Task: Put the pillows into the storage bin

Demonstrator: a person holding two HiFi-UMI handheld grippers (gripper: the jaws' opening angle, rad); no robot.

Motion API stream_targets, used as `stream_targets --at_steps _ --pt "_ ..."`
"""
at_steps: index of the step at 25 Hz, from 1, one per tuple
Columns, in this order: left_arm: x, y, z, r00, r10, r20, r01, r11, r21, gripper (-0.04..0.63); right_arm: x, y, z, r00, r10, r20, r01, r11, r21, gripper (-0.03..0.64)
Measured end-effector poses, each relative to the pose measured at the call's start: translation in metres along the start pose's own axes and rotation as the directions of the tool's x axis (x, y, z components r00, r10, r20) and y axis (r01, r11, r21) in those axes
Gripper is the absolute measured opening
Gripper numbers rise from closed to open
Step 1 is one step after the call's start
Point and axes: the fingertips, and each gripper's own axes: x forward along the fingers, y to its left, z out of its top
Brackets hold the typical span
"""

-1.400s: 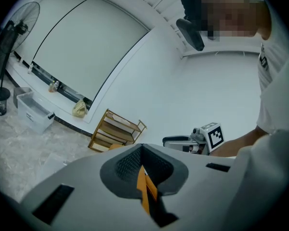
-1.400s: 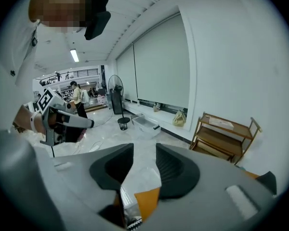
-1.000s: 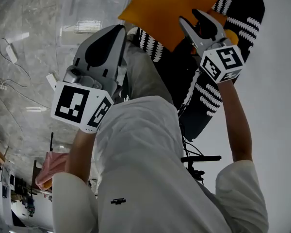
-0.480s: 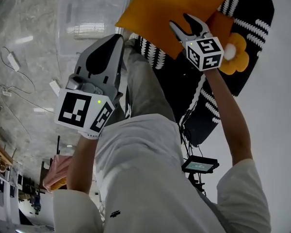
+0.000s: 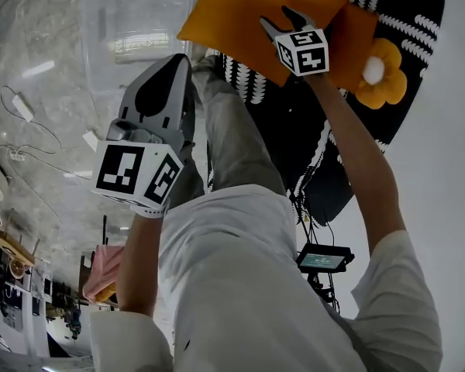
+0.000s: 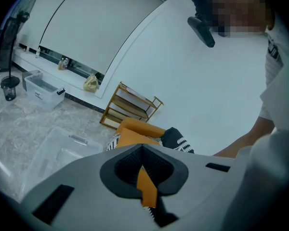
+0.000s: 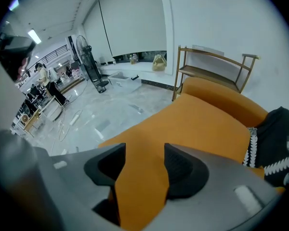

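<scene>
In the head view the right gripper (image 5: 283, 23) is held just over the orange pillow (image 5: 240, 10), which overlaps a black stitched pillow (image 5: 403, 6) beside the clear storage bin (image 5: 116, 14), with the left gripper (image 5: 178, 62) nearer the bin; the reach for the first pick-up is judged to be in hand. In the left gripper view its jaws are seen closed tip to tip, with nothing gripped. In the right gripper view the jaws stand apart, having just been opening, with orange fabric between them but not pinched, so a push onto the pillow and a firm closing are judged to be called for next.
</scene>
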Motion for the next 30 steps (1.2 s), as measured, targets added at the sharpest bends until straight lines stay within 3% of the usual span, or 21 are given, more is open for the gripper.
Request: stream_targets --at_steps 5,13,15,17,18,30 --pt "0.004 -0.001 -0.014 0.999 -0.006 -0.032 0.006 1.0 -0.005 0.008 0.027 -0.016 -0.024 0.995 -0.072 -0.062 0.072 0.997 -0.001 0.291" --pt "0.009 -0.001 -0.02 0.998 0.005 -0.066 -0.005 1.0 -0.006 0.008 0.061 -0.046 -0.061 0.964 -0.207 -0.168 0.223 0.971 0.085 0.284" --pt "0.009 -0.001 -0.022 0.997 0.006 -0.075 -0.006 1.0 -0.003 0.008 0.067 -0.049 -0.062 0.96 -0.22 -0.174 0.237 0.968 0.085 0.227" --pt "0.008 0.001 -0.025 0.997 0.003 -0.083 -0.003 1.0 0.003 0.008 0.067 -0.047 -0.057 0.961 -0.219 -0.17 0.239 0.965 0.107 0.042" --pt "0.007 0.0 -0.026 0.996 0.0 -0.088 0.001 1.0 0.006 0.008 0.064 -0.046 -0.054 0.961 -0.218 -0.172 0.241 0.962 0.125 0.015" --pt "0.0 -0.008 -0.028 0.996 -0.018 -0.092 0.02 1.0 0.019 0.008 0.036 -0.035 -0.037 0.985 -0.164 -0.055 0.172 0.961 0.218 0.011"
